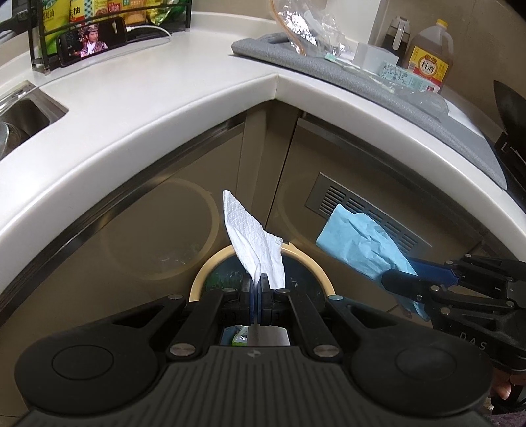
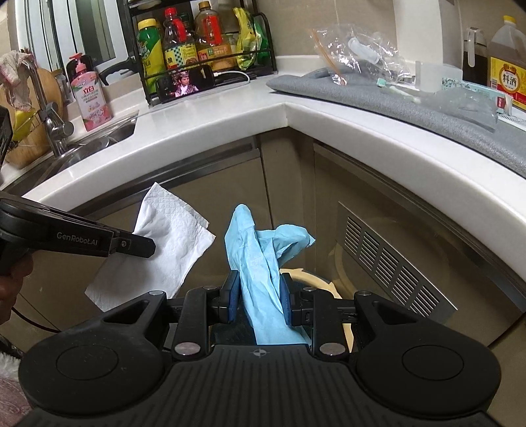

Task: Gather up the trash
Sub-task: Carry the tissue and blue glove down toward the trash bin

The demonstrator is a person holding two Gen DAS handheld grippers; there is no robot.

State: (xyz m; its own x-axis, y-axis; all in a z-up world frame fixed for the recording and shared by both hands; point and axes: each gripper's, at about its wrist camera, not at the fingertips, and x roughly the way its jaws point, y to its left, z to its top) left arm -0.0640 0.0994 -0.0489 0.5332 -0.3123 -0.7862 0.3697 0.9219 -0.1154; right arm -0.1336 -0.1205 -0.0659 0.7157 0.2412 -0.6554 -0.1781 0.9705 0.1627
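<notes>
White tissue [image 1: 254,241] between left hand-held gripper [image 1: 256,289] pads.

A: L gripper [image 1: 256,289]?
B: Jaws pinched tight on a crumpled white embossed paper tissue [image 1: 253,236]; tissue sticks up above a round bin w/ cream rim [image 1: 200,279], directly over its opening.
A: R side?
B: R gripper [image 1: 399,279] comes in from right edge, clamped on a wrinkled light-blue paper sheet [image 1: 361,239]; sheet hangs in front of the slatted metal vent [image 1: 368,210] on the beige cabinet door, just right of the bin.
A: Up top?
B: White L-shaped countertop [image 1: 164,98]; grey fabric mat [image 1: 328,65] w/ clear plastic bag [image 1: 305,26]; black smartphone [image 1: 92,41] playing video, propped at a wire rack.
</notes>
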